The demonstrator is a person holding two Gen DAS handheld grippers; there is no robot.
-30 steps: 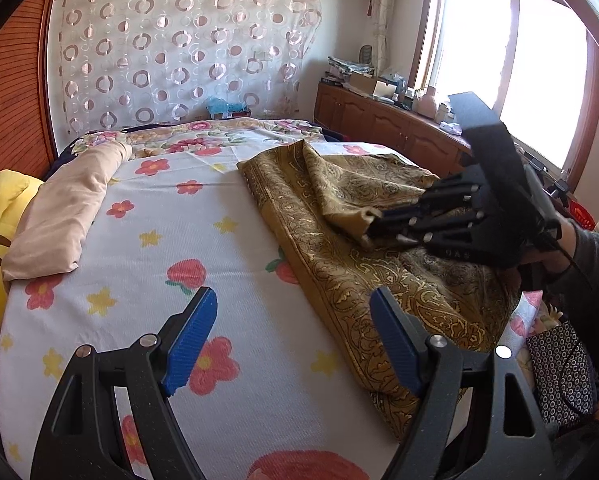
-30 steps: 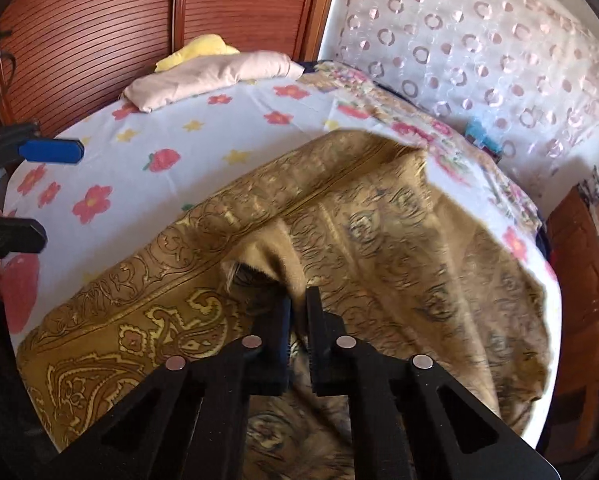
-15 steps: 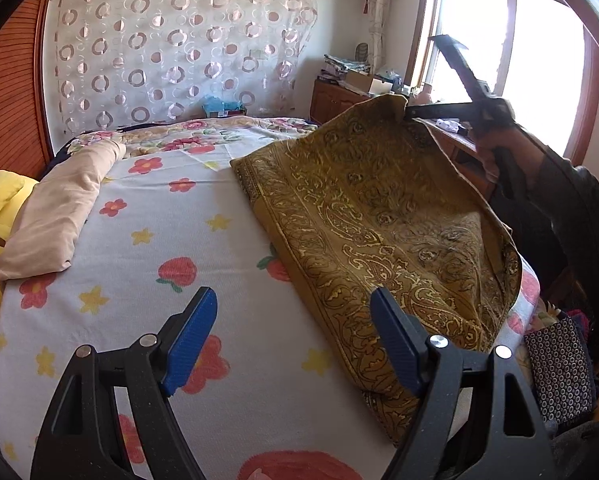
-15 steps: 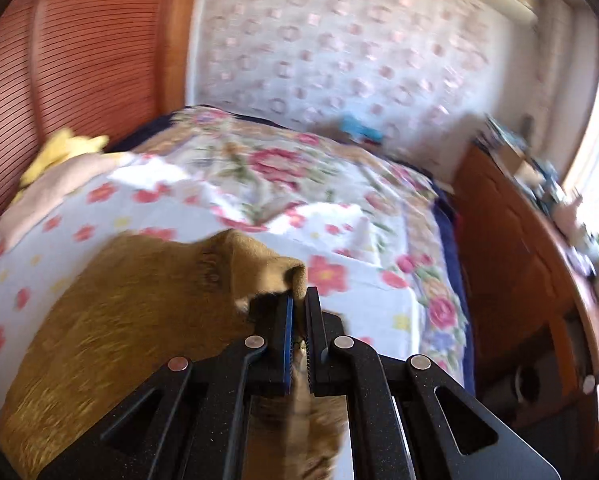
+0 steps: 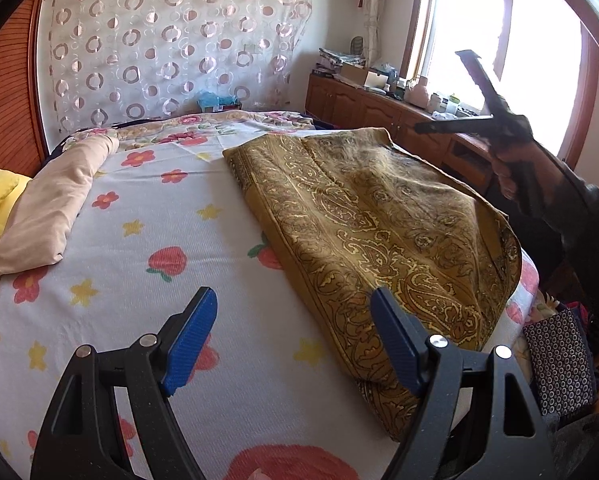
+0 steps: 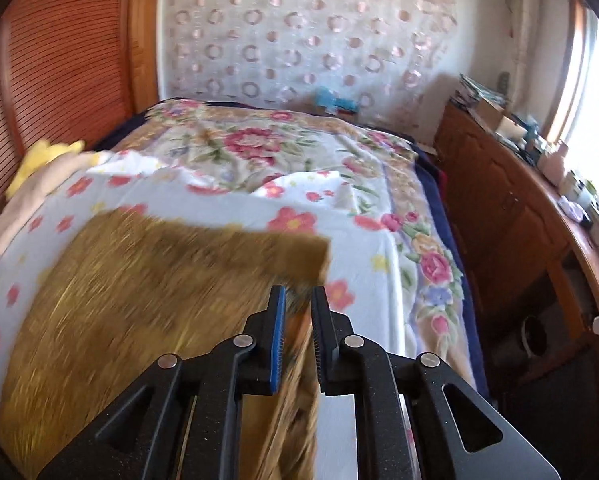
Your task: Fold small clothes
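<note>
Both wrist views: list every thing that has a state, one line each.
gold paisley cloth: spread flat on the bed, folded double, far corner just released.
left hand-held gripper: open wide, empty, above the sheet.
right hand-held gripper: jaws just opening, cloth edge loose between them, not pinched.
beige pillow: lying at the bed's edge.
floral sheet: spread over the bed.
</note>
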